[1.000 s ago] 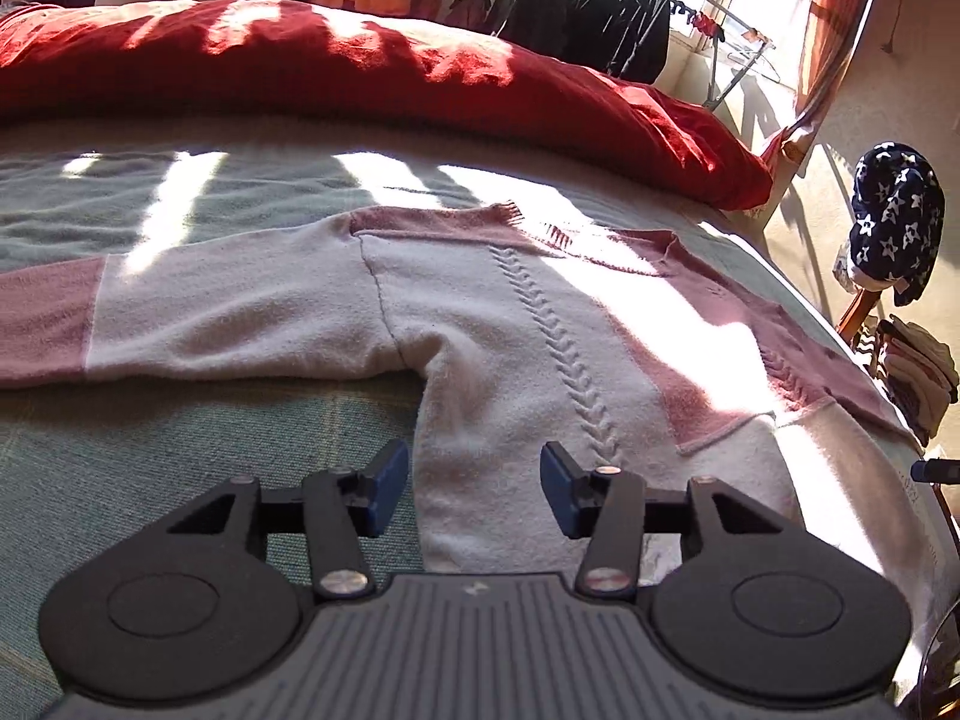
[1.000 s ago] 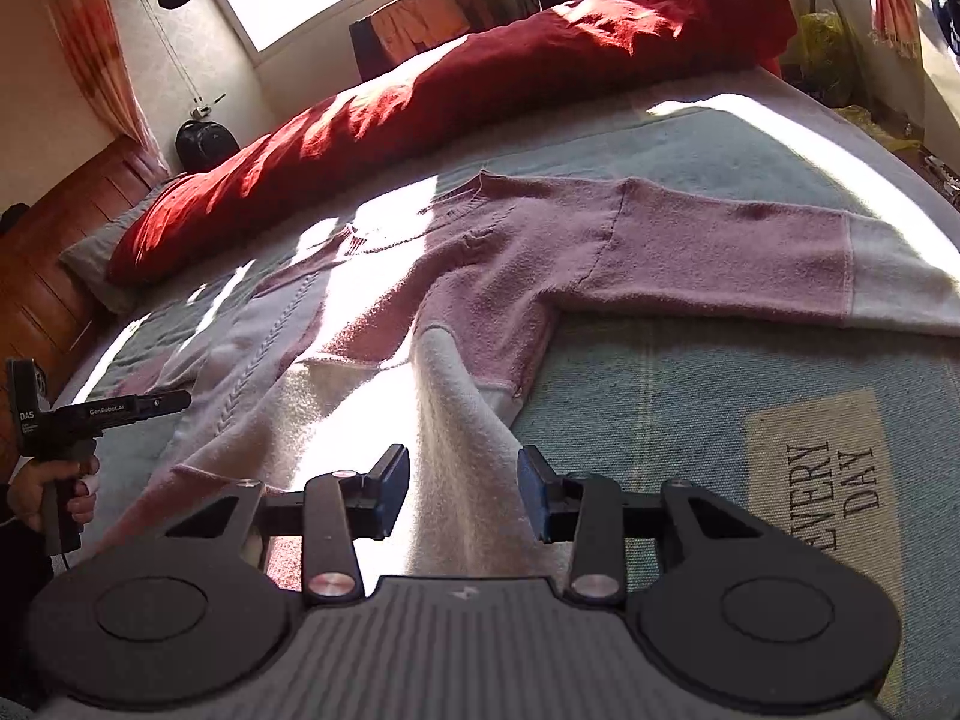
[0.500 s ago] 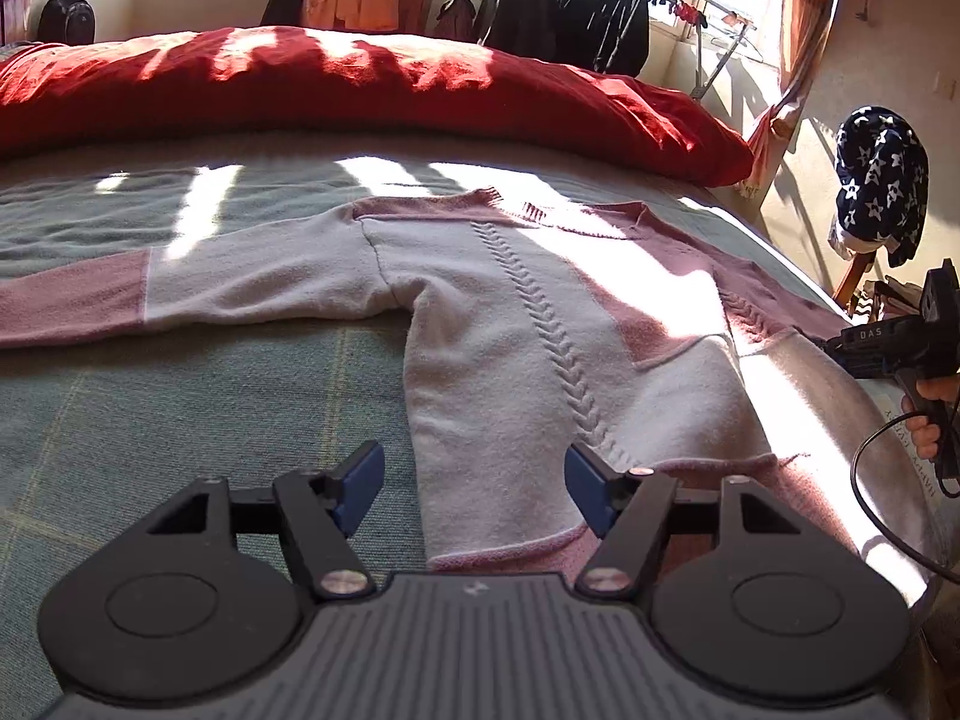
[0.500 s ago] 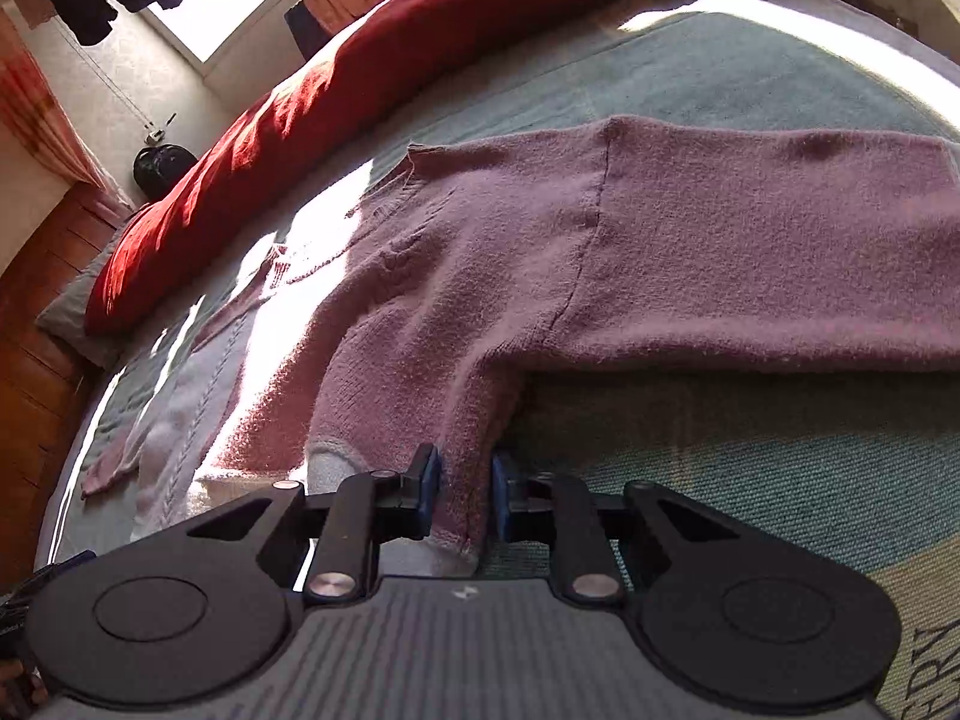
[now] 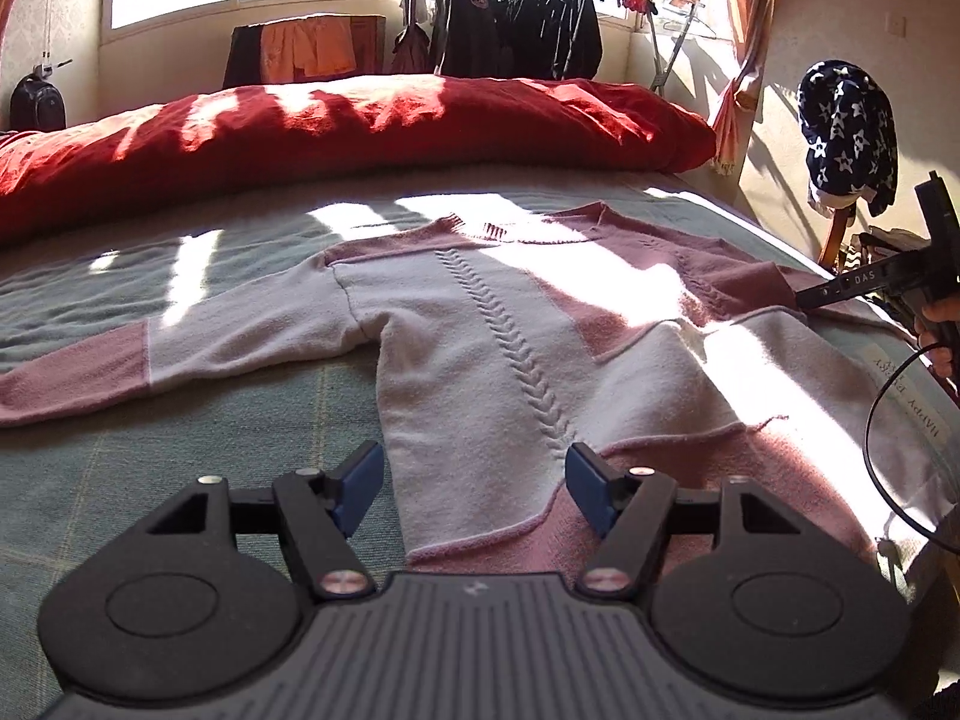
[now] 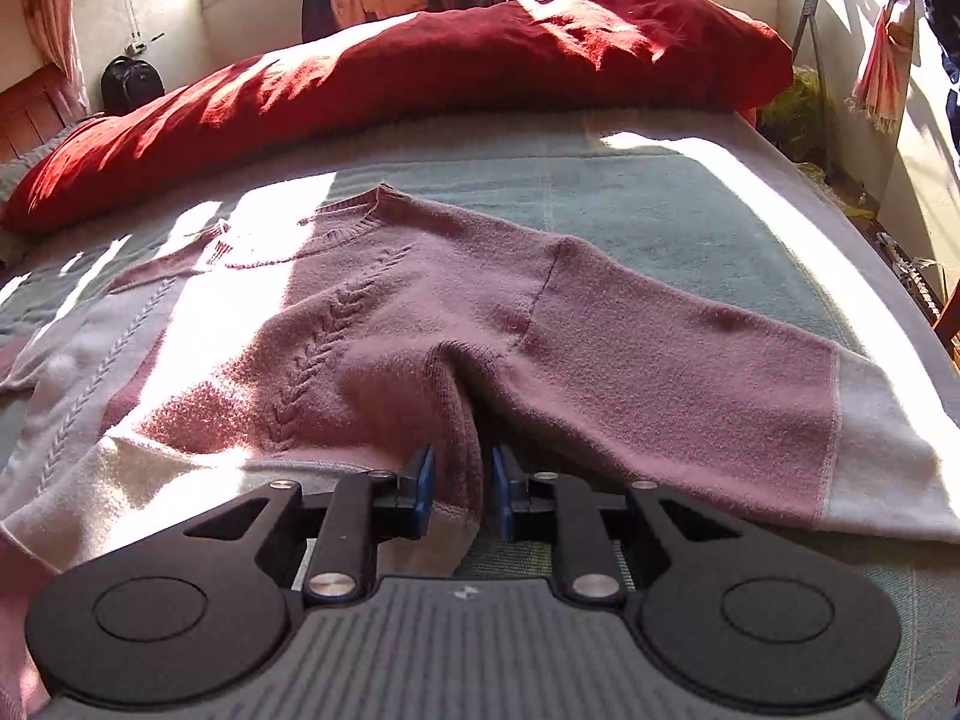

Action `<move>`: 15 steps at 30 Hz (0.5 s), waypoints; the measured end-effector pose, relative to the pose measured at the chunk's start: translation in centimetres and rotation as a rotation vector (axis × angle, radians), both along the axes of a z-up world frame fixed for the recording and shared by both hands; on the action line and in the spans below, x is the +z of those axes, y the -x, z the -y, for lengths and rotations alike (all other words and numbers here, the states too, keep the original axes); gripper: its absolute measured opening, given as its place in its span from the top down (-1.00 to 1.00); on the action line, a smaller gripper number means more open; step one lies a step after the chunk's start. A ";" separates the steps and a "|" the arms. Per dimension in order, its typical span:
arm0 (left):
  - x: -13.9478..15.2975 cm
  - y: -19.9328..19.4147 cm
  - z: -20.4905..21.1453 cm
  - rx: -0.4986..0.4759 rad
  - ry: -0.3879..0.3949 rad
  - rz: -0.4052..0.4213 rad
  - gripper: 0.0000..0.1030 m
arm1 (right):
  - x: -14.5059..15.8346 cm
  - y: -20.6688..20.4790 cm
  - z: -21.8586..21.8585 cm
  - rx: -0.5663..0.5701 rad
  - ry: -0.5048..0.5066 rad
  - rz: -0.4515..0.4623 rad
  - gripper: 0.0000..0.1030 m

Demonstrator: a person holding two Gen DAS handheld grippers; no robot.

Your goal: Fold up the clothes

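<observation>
A pink and cream knit sweater [image 5: 480, 330] lies face up on the bed, both sleeves spread out. My left gripper [image 5: 474, 474] hovers open over its bottom hem, with nothing between the blue pads. My right gripper [image 6: 459, 474] has a raised fold of the sweater [image 6: 660, 360] between its pads, at the side seam below the right armpit. Those jaws are opening a little, but the pads still pinch the fold. The cloth rises in a ridge toward them. A hand [image 5: 939, 312] holding that gripper shows at the right edge of the left wrist view.
A green blanket [image 5: 180, 450] covers the bed, and a red duvet [image 5: 360, 120] is heaped along its far side. A chair with a star-patterned garment [image 5: 849, 132] stands past the right bed edge. A clothes rack [image 5: 522, 30] is by the window.
My right gripper moved in to the sweater's side, closed on a fold and drew it up into a ridge. My left gripper widened and shifted, so the hem now lies under it.
</observation>
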State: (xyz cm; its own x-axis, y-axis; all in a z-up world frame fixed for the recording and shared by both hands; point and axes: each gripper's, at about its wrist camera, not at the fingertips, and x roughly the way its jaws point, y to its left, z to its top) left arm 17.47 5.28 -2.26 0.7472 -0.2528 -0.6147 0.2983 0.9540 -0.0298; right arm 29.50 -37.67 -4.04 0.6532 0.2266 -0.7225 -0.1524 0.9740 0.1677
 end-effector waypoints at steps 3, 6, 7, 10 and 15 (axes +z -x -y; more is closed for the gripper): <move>0.5 1.4 0.6 -0.030 -0.026 0.030 -0.37 | 0.9 2.5 0.3 0.027 -0.009 -0.006 0.51; 0.7 2.8 1.0 -0.037 -0.018 0.041 -0.38 | 0.7 4.0 1.5 0.004 -0.046 -0.025 0.48; 0.7 3.2 1.1 -0.036 -0.009 0.039 -0.38 | 0.5 4.3 2.0 -0.013 -0.066 -0.025 0.47; 0.6 4.1 1.3 -0.021 0.025 0.032 -0.39 | -0.4 3.7 3.7 -0.052 -0.210 -0.039 0.30; 0.5 5.0 1.7 0.023 0.054 0.038 -0.49 | -2.9 0.7 3.5 -0.078 -0.297 -0.062 0.09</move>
State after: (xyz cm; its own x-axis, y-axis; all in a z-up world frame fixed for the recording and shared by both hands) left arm 12.47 3.62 -1.73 0.7754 -0.2678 -0.5719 0.2785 0.9578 -0.0710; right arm 28.77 -41.20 -6.96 0.6333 0.3852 -0.6712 -0.0600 0.8891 0.4537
